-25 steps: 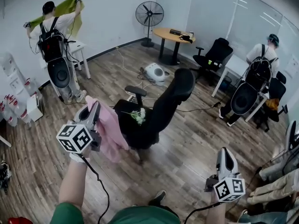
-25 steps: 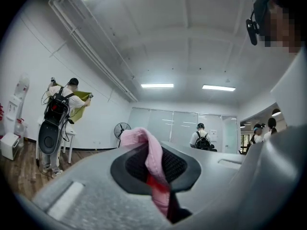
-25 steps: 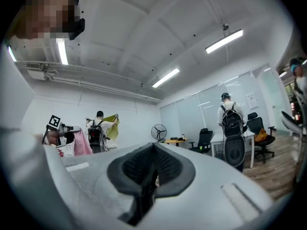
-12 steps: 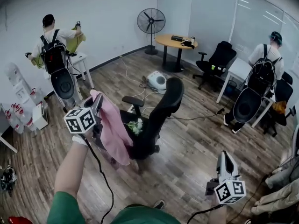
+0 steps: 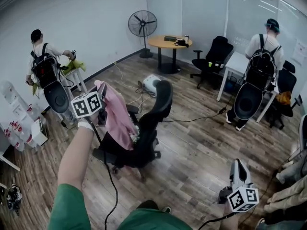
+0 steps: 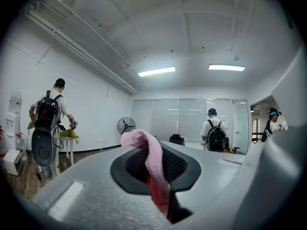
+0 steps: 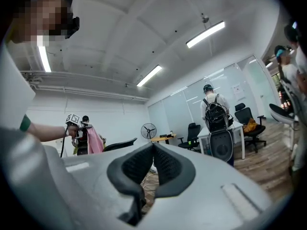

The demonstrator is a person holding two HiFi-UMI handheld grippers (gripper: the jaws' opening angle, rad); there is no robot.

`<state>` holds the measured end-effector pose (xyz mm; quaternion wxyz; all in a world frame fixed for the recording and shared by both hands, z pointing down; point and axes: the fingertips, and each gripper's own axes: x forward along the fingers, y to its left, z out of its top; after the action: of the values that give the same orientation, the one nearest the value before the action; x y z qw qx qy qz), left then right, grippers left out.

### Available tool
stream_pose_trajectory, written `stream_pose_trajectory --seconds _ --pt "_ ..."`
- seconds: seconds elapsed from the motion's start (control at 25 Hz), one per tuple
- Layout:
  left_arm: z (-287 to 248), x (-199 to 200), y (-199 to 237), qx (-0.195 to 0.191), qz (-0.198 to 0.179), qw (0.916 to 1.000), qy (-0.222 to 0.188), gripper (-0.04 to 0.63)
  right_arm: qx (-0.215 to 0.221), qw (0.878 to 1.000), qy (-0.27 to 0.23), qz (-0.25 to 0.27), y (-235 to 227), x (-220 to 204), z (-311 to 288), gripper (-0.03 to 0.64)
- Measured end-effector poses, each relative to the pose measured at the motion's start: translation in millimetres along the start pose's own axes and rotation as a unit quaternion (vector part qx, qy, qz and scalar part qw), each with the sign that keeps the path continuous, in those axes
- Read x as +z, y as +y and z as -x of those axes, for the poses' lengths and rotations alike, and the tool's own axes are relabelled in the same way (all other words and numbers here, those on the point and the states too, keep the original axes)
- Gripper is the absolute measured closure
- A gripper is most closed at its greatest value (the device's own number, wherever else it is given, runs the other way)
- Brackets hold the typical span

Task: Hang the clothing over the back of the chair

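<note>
pink clothing hangs from the left gripper, whose jaws pinch its top edge, just beside the black chair, maybe brushing the seat. the right gripper is closed and empty, low and well apart.

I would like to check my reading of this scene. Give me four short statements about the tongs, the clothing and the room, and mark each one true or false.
1. The left tongs grip the pink clothing. True.
2. The pink clothing lies over the back of the chair. False: it hangs from the left tongs beside the chair, and the back is bare.
3. The right tongs hold a green cloth. False: they are closed on nothing.
4. A fan stands near the far wall. True.
</note>
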<state>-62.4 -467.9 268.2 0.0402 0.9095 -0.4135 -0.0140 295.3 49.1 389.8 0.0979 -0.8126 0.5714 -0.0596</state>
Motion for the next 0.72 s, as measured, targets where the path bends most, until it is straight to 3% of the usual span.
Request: stream_pose_trajectory --seconds 0.28,0.52,0.72 --pt "-75.7 -8.4 -51.2 -0.048 0.020 0.9984 0.022 0.568 -0.036 0.999 0.013 -0.007 -17.5 -1.9 -5.0 0.614" --pt "-120.6 16.5 -100.2 -0.101 -0.026 0.9944 0.012 0.568 -0.058 0.998 0.012 0.003 -15.2 5.9 -20.7 0.612" --pt "-133.4 45.7 -158.6 -0.182 -0.033 0.9827 -0.011 0.566 -0.058 0.998 0.029 0.008 2.5 -0.6 -41.8 0.614"
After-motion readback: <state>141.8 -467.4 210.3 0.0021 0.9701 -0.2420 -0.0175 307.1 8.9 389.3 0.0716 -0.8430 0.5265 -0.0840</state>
